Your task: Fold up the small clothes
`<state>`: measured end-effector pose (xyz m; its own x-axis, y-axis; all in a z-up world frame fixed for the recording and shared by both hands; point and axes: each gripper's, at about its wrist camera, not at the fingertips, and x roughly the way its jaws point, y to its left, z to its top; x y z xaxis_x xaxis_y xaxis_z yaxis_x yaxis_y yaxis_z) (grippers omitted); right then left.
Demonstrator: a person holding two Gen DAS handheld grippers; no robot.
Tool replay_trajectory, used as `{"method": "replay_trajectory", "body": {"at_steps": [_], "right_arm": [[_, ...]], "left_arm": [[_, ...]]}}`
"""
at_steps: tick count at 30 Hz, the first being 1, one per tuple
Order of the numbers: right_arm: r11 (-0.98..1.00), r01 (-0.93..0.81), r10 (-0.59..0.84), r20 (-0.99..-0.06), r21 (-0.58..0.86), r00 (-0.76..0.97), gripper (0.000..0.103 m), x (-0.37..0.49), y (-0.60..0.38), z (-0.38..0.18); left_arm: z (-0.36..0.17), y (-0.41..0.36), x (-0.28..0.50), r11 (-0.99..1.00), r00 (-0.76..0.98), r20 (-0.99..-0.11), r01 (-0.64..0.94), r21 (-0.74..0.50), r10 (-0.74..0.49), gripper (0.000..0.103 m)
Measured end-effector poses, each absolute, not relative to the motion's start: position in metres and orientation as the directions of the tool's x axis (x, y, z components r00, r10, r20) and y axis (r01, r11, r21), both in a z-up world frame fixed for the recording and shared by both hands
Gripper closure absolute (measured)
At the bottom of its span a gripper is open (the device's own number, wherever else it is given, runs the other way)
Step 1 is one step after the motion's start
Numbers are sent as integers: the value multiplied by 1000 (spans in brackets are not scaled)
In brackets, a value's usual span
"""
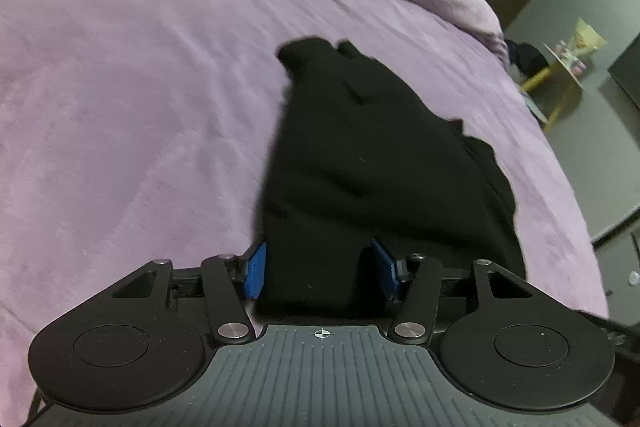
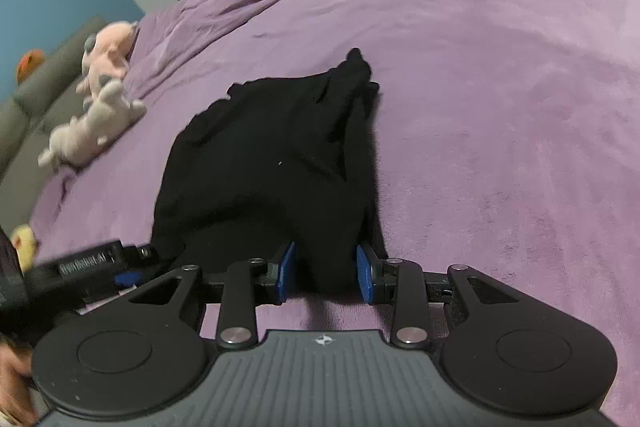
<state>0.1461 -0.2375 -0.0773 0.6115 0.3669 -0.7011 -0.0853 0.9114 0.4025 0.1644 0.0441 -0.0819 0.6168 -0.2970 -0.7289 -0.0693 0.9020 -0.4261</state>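
in the left wrist view our left gripper [image 1: 320, 269] stands half open astride the near edge of the black garment [image 1: 372, 147] on the purple bed [image 1: 120, 107], while the right wrist view alone shows plush toys [image 2: 100, 107] and our right gripper [image 2: 325, 273] parted around the same hem, apparently letting go, so next we judge a regrip for another fold.

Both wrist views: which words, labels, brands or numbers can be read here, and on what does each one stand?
White lettering on the left gripper, seen from the right wrist view: blurred, not readable.
Packages on the small yellow table: too small to read.
Black garment: no print visible.
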Motion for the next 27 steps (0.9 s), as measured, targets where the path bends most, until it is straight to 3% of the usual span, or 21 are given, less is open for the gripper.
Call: {"method": "replay_trajectory", "body": {"at_steps": [2, 6, 8, 10, 12, 15, 21, 27], "right_arm": [[920, -94, 355, -706, 381, 613, 86, 147, -235, -77], [824, -11, 460, -658, 566, 596, 91, 151, -261, -82], [863, 10, 405, -703, 505, 585, 93, 153, -264, -82], [898, -2, 363, -739, 439, 567, 94, 152, -260, -79], [927, -4, 311, -764, 374, 565, 86, 151, -252, -71], [940, -28, 287, -745, 340, 603, 83, 147, -241, -56], [962, -124, 264, -716, 243, 647, 81, 166, -204, -44], [974, -97, 217, -718, 206, 662, 81, 199, -190, -56]], "left_arm": [[-81, 44, 164, 903, 612, -734, -70, -423, -296, 54], [-75, 58, 162, 849, 611, -709, -112, -517, -351, 75], [-69, 64, 158, 825, 614, -694, -121, -553, -375, 77], [-61, 66, 152, 834, 603, -702, -107, -541, -378, 77], [-55, 63, 146, 872, 577, -738, -88, -481, -349, 75], [-53, 60, 140, 917, 537, -807, -142, -373, -245, 63], [-40, 45, 149, 928, 581, -791, -153, -339, -193, 55], [-38, 24, 182, 961, 615, -780, -131, -245, -116, 51]]}}
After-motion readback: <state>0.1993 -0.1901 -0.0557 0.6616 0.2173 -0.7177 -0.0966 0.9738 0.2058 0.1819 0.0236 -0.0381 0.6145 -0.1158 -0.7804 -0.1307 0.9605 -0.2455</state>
